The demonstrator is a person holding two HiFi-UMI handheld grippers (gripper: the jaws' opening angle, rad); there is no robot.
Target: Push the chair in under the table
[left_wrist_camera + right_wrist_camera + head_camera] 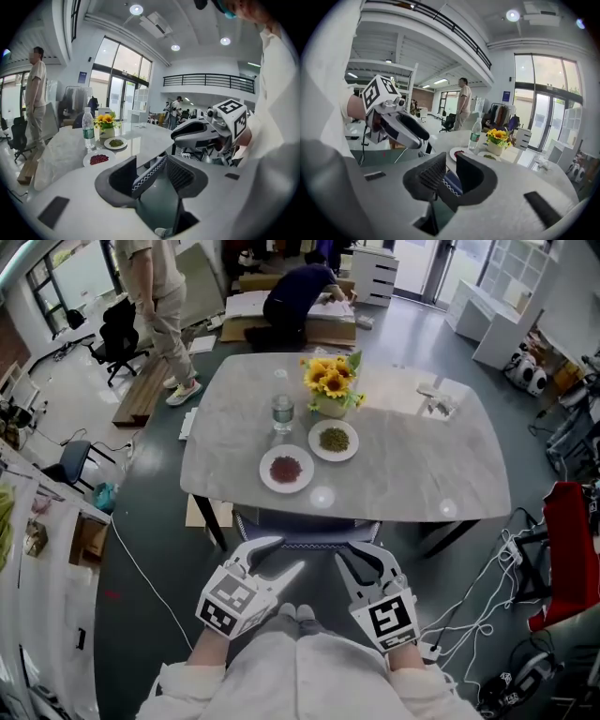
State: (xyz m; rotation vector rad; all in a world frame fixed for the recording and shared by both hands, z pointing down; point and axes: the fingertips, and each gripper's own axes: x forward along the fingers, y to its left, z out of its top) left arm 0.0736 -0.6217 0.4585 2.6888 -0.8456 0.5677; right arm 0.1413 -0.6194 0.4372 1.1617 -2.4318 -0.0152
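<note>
The blue-grey chair [305, 532] stands tucked under the near edge of the grey marble table [422, 474], with only the top of its back showing. My left gripper [289, 554] hangs just behind that back on the left, open wide with nothing held. In the left gripper view the chair's stitched edge [149, 178] shows through the gap below the jaws. My right gripper [358, 555] hangs beside it on the right, with a narrow gap between its jaws. In the right gripper view the chair's blue fabric [451, 184] shows through that gap and is not gripped.
On the table stand a plate of red bits [286, 469], a plate of green bits [334, 440], a water bottle [282, 412] and a pot of sunflowers [330, 382]. Cables [487, 592] and a red seat [572, 540] lie right. Two people [300, 296] are beyond the table.
</note>
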